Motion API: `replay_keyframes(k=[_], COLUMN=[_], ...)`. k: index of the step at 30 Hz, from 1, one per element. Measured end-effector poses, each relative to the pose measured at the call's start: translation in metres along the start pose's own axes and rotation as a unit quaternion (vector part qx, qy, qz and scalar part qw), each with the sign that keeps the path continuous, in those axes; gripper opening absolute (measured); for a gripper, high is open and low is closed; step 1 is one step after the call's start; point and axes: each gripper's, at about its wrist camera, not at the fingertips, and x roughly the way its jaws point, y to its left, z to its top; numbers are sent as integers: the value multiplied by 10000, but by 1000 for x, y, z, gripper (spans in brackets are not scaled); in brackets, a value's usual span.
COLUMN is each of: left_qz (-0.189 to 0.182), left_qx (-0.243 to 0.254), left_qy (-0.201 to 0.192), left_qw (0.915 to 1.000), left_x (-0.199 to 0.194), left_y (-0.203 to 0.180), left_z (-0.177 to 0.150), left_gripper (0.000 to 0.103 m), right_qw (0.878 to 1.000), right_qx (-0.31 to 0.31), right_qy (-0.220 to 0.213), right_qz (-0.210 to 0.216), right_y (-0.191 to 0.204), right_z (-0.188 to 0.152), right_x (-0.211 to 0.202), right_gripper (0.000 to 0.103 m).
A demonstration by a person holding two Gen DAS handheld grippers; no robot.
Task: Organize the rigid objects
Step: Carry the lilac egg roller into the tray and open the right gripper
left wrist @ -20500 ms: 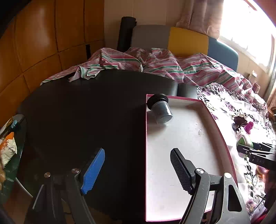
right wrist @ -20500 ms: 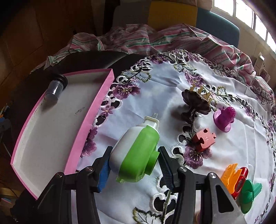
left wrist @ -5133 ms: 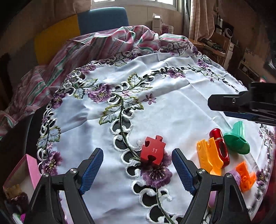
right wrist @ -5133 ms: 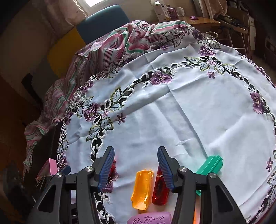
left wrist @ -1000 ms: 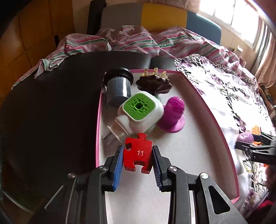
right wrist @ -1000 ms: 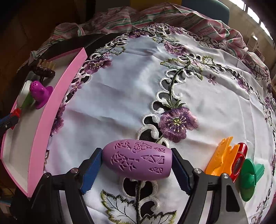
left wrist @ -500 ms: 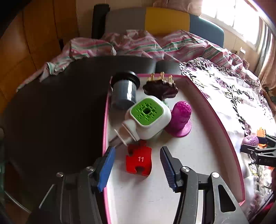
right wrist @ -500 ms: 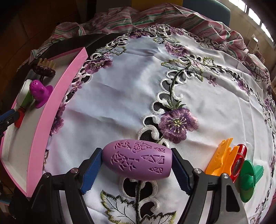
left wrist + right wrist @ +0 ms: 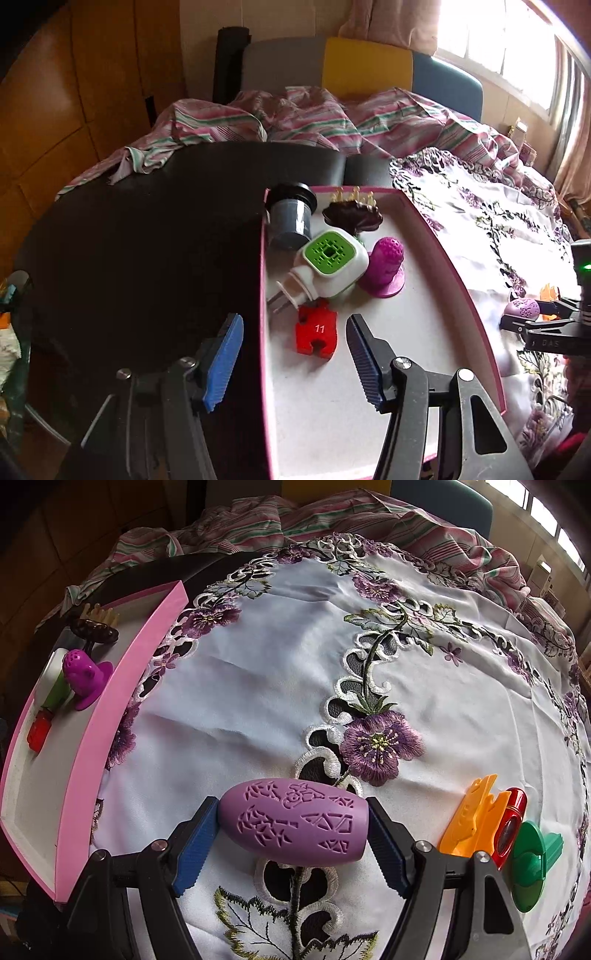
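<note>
My left gripper [image 9: 291,360] is open and empty, just behind a red puzzle piece [image 9: 316,329] that lies flat in the pink-rimmed tray [image 9: 461,295]. The tray also holds a green-and-white plug-in device [image 9: 332,264], a magenta cone [image 9: 384,267], a dark brown comb-like piece [image 9: 352,216] and a grey cup [image 9: 290,218]. My right gripper [image 9: 291,843] is shut on a purple carved oval [image 9: 295,825] above the embroidered tablecloth [image 9: 295,657]. The tray [image 9: 122,698] is at its left.
An orange clip [image 9: 471,814], a red piece [image 9: 511,818] and a green piece [image 9: 530,860] lie on the cloth right of my right gripper. A dark bare tabletop [image 9: 129,240] lies left of the tray. A striped cloth [image 9: 295,118] and chairs stand behind.
My left gripper has opened, let the red puzzle piece down in the tray and drawn back from it. My right gripper stays shut on the purple oval, almost still.
</note>
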Motion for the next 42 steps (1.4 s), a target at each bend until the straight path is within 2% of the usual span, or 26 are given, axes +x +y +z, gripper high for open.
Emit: replay_keyframes(k=[7, 15, 23, 34, 42], left_qz=[129, 464, 613, 576, 506], left_qx=[-87, -310, -459, -470, -445], left_qy=[-80, 56, 26, -121, -119], left_qw=[9998, 9984, 9971, 9972, 9977], left_x=[-12, -11, -15, -24, -25], left_y=[10, 26, 43, 45, 41], left_z=[-4, -14, -23, -22, -23], left_gripper=[59, 62, 62, 62, 62], right_qw=[10000, 9994, 9993, 9996, 9993], right_qx=[-39, -192, -193, -214, -275], right_qy=[-43, -136, -159, -67, -89], right_qz=[-81, -255, -266, -166, -244], right_y=[3, 9, 11, 16, 22], right_z=[-1, -3, -3, -4, -6], right_x=[0, -2, -3, -4, -4], right_gripper=[78, 78, 78, 78, 78])
